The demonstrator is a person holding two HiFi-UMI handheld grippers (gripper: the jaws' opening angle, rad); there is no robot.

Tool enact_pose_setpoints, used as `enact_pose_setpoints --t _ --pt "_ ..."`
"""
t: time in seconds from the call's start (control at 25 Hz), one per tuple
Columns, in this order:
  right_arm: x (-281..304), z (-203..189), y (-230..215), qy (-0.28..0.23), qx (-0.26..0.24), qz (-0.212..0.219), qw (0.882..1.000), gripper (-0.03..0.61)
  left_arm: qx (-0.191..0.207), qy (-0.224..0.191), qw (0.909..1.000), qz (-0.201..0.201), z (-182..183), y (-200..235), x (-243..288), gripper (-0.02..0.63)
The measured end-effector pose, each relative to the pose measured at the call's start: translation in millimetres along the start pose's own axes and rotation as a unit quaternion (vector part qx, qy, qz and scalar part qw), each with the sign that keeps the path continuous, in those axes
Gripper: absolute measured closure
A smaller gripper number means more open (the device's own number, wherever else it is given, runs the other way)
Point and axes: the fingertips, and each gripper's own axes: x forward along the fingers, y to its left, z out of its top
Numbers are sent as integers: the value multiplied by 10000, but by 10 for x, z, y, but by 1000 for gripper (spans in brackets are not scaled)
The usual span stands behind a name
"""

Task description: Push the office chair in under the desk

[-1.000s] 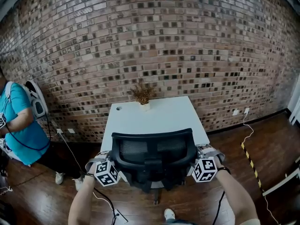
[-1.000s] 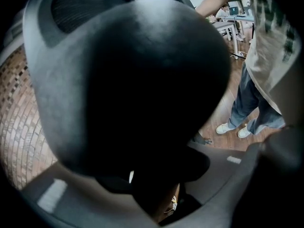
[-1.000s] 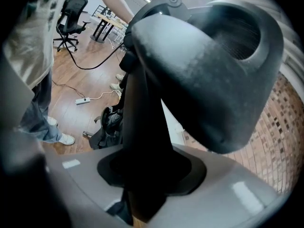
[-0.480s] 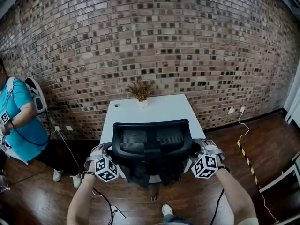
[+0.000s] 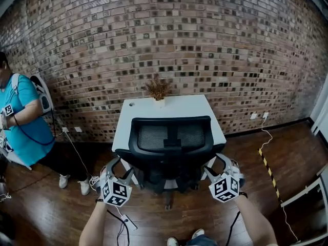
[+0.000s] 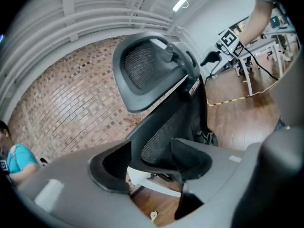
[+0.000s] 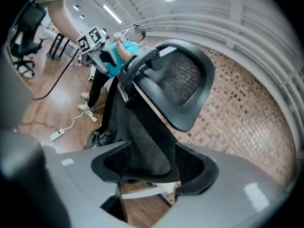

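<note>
**Operator:** What is in front of me, by count?

**Spotter:** You have one black mesh office chair (image 5: 171, 150), one white desk (image 5: 124, 119) and two grippers, your left gripper (image 5: 122, 169) and your right gripper (image 5: 214, 164). One pot of dried plant (image 5: 157, 91) stands at the desk's far edge, against the brick wall (image 5: 169, 35).

**Operator:** What else is around, and what is in my way?

**Spotter:** One person in a teal shirt (image 5: 20, 119) stands well off to the left of the desk. One white power strip (image 5: 126, 221) lies with its cable on the wooden floor (image 5: 51, 214), near your left forearm and on your side of the chair. One yellow-and-black strip (image 5: 270, 169) runs along the floor to your right, well apart from the chair.

**Operator:** Where is the chair against my grippers?

**Spotter:** It stands right at the desk. In the head view its back covers the middle of the desk's near edge, and it sits between your two grippers. Each gripper is low down, just beside one side of the chair back.

Your left jaws stand apart, having just opened wide and eased in a touch. Your right jaws stand apart and have just been opening. In each gripper view the edge of the mesh back runs up through the gap between the pads, and neither pair clamps it. These views don't show whether a pad brushes the mesh.
</note>
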Motion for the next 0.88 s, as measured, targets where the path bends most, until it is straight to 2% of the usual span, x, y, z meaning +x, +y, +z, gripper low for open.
enact_pose_setpoints --t 0.16,0.44,0.6,0.76,0.88 --pt "-261 155 159 -278 897 80 9956 304 -451 -275 9986 -57 143 -324 -321 341" --pt "-850 235 371 -646 1209 175 9904 334 -766 -779 9939 -121 746 -853 -748 383" --pt "-1312 298 460 -1001 1598 214 9818 371 -1326 -1135 9845 -148 1123 -1208 -1114 431" --pt "-1830 347 608 -1306 1948 260 9718 418 -1626 -1388 9766 -212 1454 -1602 -1517 492" --pt "-2223 409 700 -1579 2252 284 9610 482 -1866 -1607 9688 -263 1706 -1832 -1832 545"
